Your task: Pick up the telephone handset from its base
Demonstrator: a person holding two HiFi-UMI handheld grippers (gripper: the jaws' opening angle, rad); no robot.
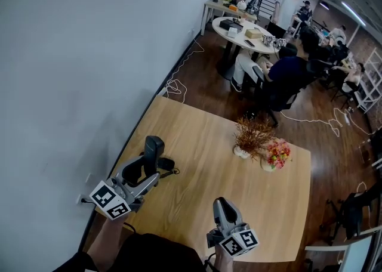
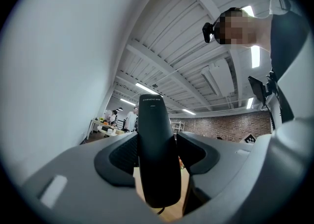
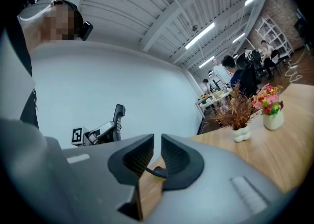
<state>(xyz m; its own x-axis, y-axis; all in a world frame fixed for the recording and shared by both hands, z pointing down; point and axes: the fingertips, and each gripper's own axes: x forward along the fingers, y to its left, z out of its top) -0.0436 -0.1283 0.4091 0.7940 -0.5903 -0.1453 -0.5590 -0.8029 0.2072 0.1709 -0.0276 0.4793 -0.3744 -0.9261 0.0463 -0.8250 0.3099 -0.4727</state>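
Observation:
The black telephone handset [image 1: 154, 147] stands upright between the jaws of my left gripper [image 1: 148, 166], which is shut on it above the left side of the wooden table [image 1: 203, 133]. In the left gripper view the handset [image 2: 155, 120] fills the gap, with both pads pressed on its sides. A dark base [image 1: 168, 163] with a cord lies on the table just right of that gripper, partly hidden. My right gripper [image 1: 222, 205] hovers near the table's front edge; its jaws [image 3: 157, 152] stand a narrow gap apart with nothing between them. The right gripper view also shows the handset [image 3: 118, 115].
A white wall runs along the table's left side. A white vase of dried twigs [image 1: 250, 136] and a vase of colourful flowers [image 1: 277, 154] stand at the table's far right. Beyond the table, people sit on chairs around a round white table [image 1: 242, 35].

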